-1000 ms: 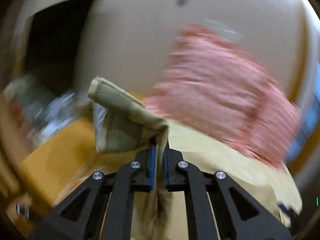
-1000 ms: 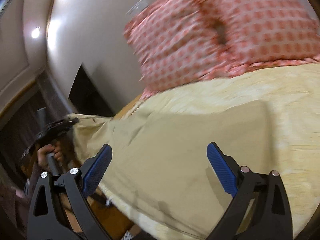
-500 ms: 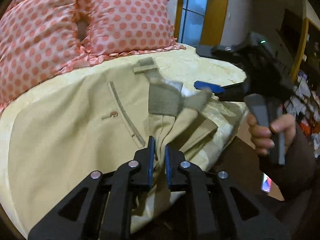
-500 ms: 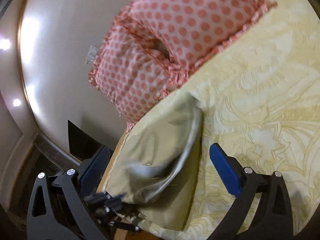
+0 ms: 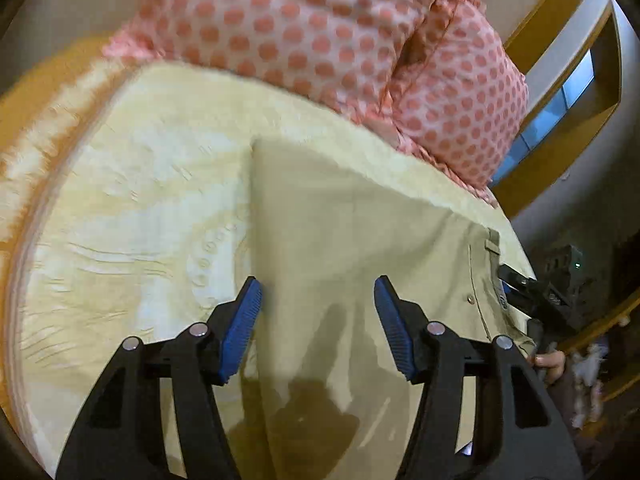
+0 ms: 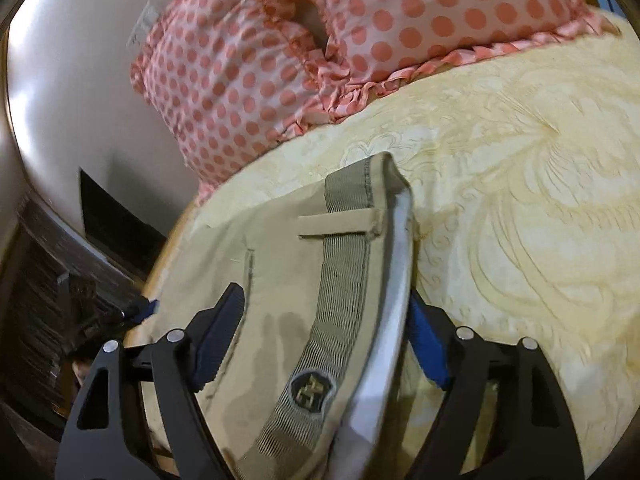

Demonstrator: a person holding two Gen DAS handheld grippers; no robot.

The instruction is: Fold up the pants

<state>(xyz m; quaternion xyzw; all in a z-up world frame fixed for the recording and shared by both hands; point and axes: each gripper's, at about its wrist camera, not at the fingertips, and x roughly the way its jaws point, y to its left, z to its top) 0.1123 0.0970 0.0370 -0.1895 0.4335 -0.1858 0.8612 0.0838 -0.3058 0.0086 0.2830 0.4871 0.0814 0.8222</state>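
A: So, where are the pants (image 5: 340,248) now?

B: Lying on the yellow bedspread (image 5: 132,216), near the two pink dotted pillows (image 5: 320,28). They look folded lengthwise, with a straight edge running down under the left gripper (image 5: 318,312).

A: Is that gripper holding anything?

B: No. Its blue pads are spread wide and it hovers over the fabric, gripping nothing. The right gripper (image 6: 320,344) is spread too, with the waistband (image 6: 344,280) lying between its pads; I can't tell whether either pad touches it.

A: How will the cloth handle?

B: It looks like light, soft cotton that sags wherever it isn't supported. The waistband is the firmest part, thick with a belt loop (image 6: 340,224) and a ribbed lining, so I'd pinch there. I'd take the hem end with the other gripper. A grip in mid-panel would probably just bunch a single layer.

A: And the surface?

B: The bedspread is soft and textured, so the pants should stay put, though dragging them might wrinkle the cover. The bed seems to have a wooden frame at the edge.

A: The room?

B: A pale wall (image 6: 72,80) behind the pillows, a window with wooden trim (image 5: 560,112) in the left view, and dark furniture (image 6: 44,280) beside the bed.
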